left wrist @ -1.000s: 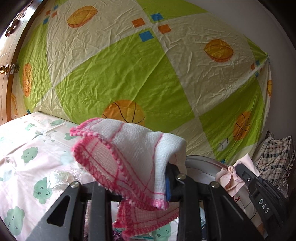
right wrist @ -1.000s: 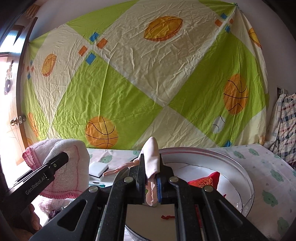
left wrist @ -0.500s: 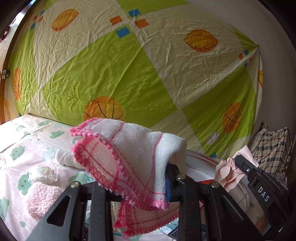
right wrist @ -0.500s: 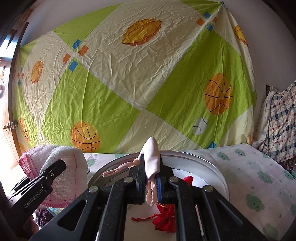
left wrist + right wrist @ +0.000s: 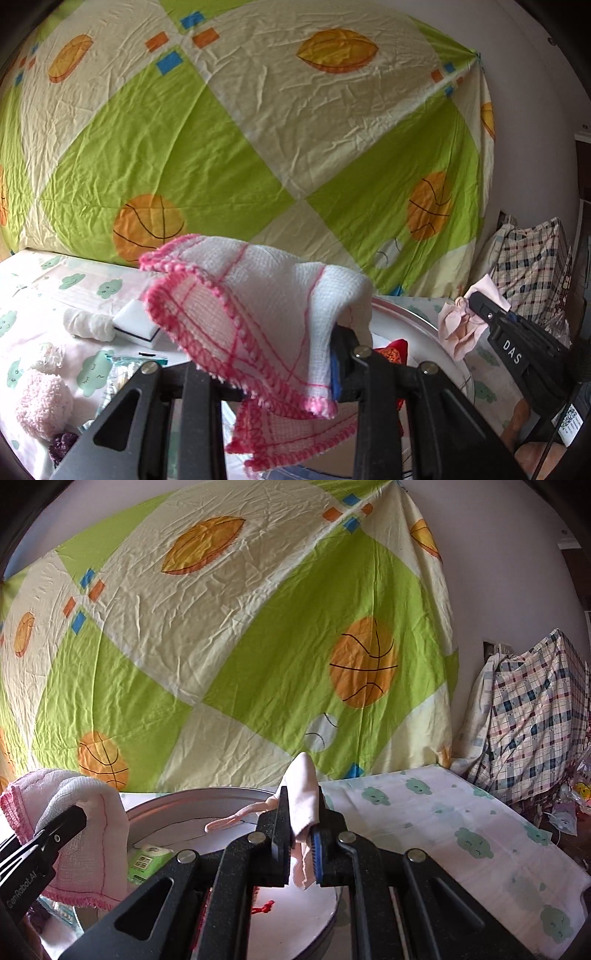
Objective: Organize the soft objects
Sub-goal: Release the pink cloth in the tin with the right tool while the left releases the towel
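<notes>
Cloud-print sheet [image 5: 454, 827] covers the bed, round metal tray [image 5: 192, 805] sitting on it. Behind the tray hangs a green basketball sheet [image 5: 207, 158]. Left tool [image 5: 266, 373] is clamping a pink-edged cloth [image 5: 258, 302], right tool [image 5: 299, 845] pinching pale pink fabric [image 5: 304, 797].

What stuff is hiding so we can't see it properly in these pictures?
- Left view: the red pouch in the tray is mostly behind the towel.
- Right view: the green packet is half covered by the towel.
- Left view: the purple thing is cut off by the edge.
</notes>
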Available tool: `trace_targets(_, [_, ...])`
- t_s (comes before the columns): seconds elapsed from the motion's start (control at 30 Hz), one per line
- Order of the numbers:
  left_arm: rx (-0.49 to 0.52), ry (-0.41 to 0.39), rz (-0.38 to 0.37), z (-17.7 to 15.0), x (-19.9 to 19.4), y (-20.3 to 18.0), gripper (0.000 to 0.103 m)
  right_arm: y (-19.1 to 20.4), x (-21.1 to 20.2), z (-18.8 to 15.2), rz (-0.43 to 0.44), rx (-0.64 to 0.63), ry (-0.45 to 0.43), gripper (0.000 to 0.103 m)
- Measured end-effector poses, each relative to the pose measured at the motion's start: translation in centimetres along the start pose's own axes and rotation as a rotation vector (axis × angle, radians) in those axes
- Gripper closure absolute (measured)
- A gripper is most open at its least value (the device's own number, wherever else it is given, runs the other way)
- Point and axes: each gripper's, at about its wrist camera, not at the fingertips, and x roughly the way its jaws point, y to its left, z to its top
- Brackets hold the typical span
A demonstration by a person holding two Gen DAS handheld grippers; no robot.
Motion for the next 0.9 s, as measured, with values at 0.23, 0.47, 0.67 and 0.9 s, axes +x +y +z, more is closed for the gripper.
trace_targets(0.23, [0.029, 0.095, -0.013, -0.9, 2.4, -2.7, 0.073, -0.3, 1.8, -0.5, -0.021, -0.047, 0.058, 0.094])
trace_targets(0.47, [0.039, 0.170, 0.009, -1.5, 3.8, -3.5, 0.073, 0.9, 3.1, -1.5, -0.005, -0.106, 0.123, 0.094])
trace_targets(0.67, [0.053, 0.192, 0.038, -1.6, 4.2, -3.3, 0.073, 1.4, 4.0, -2.0, 0.005, -0.125, 0.166, 0.094])
trace_targets(0.9, [0.067, 0.228, 0.070, -1.8, 4.7, -3.2, 0.073, 1.6, 4.3, -2.2, 0.031, -0.124, 0.188, 0.093])
